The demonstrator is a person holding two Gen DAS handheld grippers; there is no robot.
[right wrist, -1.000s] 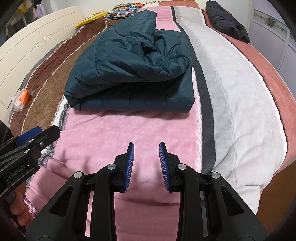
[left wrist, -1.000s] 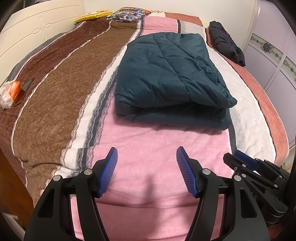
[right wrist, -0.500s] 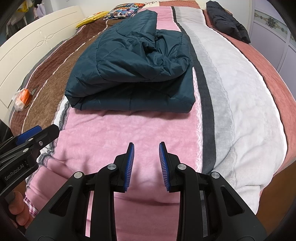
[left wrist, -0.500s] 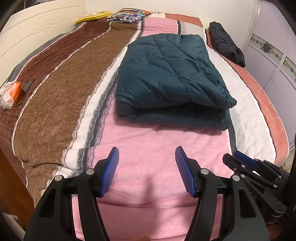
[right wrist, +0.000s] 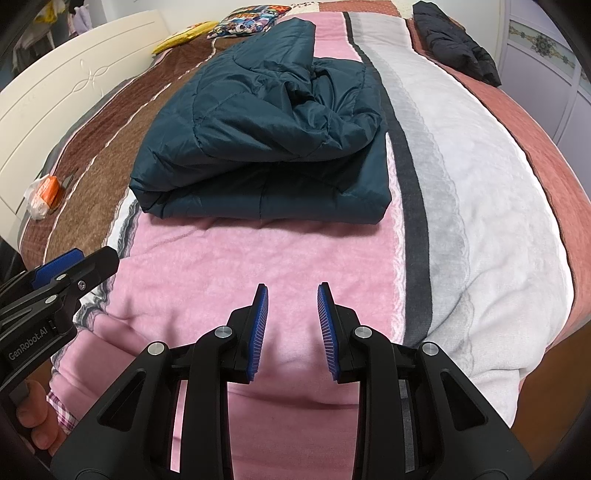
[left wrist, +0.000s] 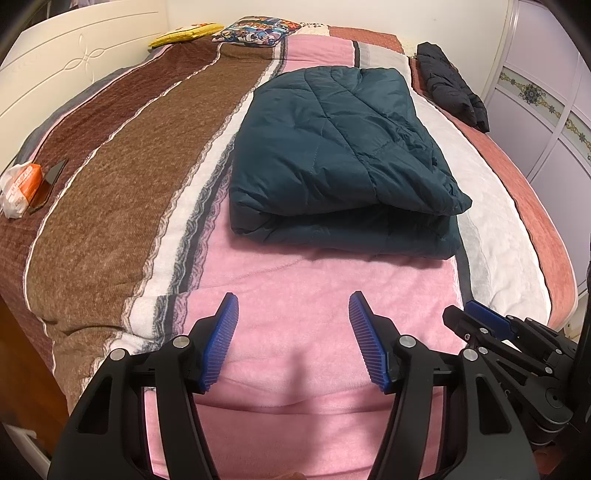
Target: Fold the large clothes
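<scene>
A dark teal quilted jacket (left wrist: 332, 162) lies folded into a thick rectangle on the striped blanket (left wrist: 295, 288) of the bed; it also shows in the right wrist view (right wrist: 266, 147). My left gripper (left wrist: 293, 308) is open and empty, hovering over the pink stripe in front of the jacket. My right gripper (right wrist: 292, 295) is open with a narrower gap, empty, also over the pink stripe short of the jacket. Each gripper shows at the edge of the other's view.
A black garment (left wrist: 454, 88) lies at the bed's far right edge. Pillows (left wrist: 255, 29) sit at the far end. An orange-and-white packet (left wrist: 20, 184) lies at the left by the white bed frame (left wrist: 74, 62). A wardrobe (left wrist: 546, 92) stands right.
Both grippers have stayed open and nearly still. The left view has shifted very slightly; the jacket has not moved.
</scene>
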